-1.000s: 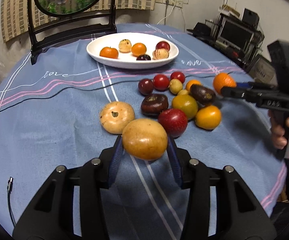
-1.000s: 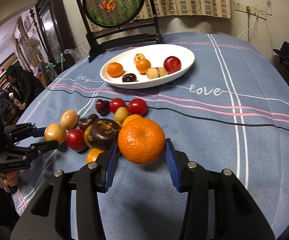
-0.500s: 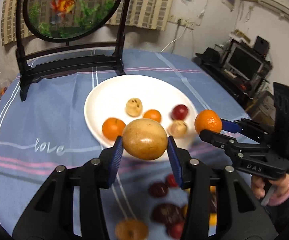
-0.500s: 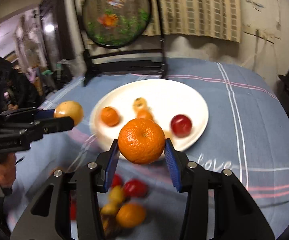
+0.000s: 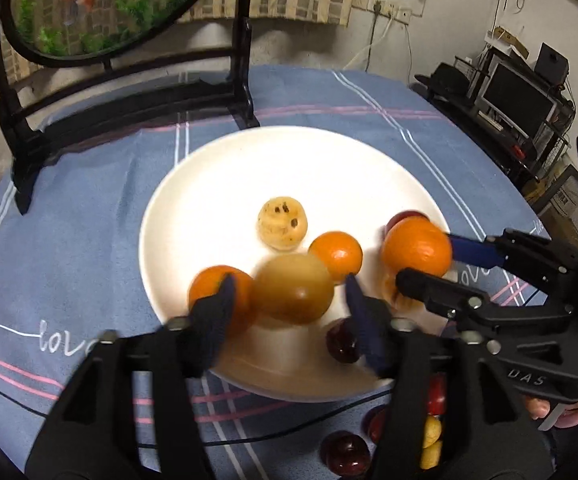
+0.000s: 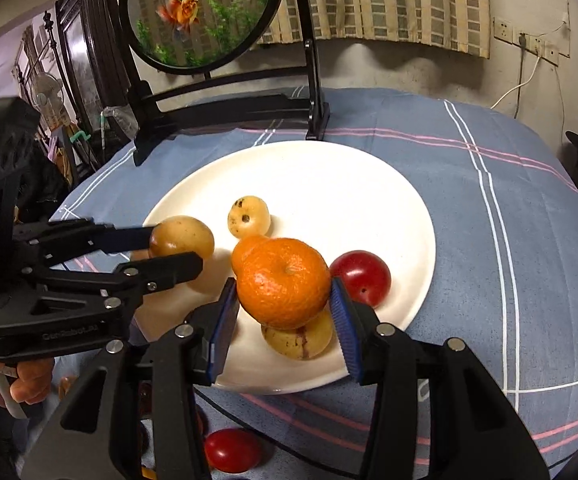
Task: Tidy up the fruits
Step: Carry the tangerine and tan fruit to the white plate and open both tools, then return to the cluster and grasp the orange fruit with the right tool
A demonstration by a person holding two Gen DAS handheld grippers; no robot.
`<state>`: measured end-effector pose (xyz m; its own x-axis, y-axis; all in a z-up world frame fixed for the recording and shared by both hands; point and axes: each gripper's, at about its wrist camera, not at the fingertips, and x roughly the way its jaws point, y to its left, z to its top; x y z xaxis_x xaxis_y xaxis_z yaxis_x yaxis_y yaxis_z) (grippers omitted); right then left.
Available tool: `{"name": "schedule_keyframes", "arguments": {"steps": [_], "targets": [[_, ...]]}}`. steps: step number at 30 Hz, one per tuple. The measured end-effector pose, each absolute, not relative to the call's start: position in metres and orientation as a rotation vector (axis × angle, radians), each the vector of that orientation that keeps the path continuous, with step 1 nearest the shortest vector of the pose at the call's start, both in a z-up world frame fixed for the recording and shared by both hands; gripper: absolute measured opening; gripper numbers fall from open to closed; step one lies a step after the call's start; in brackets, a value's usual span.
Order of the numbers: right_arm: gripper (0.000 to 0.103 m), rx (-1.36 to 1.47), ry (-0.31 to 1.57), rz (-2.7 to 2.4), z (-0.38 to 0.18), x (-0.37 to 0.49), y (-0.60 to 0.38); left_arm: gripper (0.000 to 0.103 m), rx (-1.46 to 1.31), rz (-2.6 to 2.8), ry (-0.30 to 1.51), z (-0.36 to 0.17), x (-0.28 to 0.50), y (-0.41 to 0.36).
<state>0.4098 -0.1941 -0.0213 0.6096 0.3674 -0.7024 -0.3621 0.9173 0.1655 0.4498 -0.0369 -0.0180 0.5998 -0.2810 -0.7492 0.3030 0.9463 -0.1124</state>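
Several fruits are already laid on the plate. An orange is clamped by the right gripper, while the left gripper is spread around a yellow fruit; more fruits are left on the cloth.

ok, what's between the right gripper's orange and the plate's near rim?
A yellow fruit with reddish streaks, lying on the plate just under the orange; right wrist view.
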Motion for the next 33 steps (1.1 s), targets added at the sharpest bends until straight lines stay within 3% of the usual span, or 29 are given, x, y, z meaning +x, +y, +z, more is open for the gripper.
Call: {"name": "schedule_keyframes", "arguments": {"steps": [3,12,22,33], "targets": [[0.054,0.020,0.780,0.418,-0.010,0.403,-0.197,0.084,0.013,-0.316,0.831,-0.006,0.440,-0.031],[0.054,0.017,0.725,0.457,0.008,0.344,-0.206,0.091,-0.012,-0.271,0.774,0.009,0.353,0.005],[0.054,-0.121,0.778,0.582,-0.016,0.217,-0.208,0.091,0.009,-0.261,0.764,-0.017,0.243,0.038],[0.054,-0.198,0.876,0.610,-0.051,0.218,-0.180,0.091,-0.115,-0.212,0.792,-0.041,0.194,0.056]]}}
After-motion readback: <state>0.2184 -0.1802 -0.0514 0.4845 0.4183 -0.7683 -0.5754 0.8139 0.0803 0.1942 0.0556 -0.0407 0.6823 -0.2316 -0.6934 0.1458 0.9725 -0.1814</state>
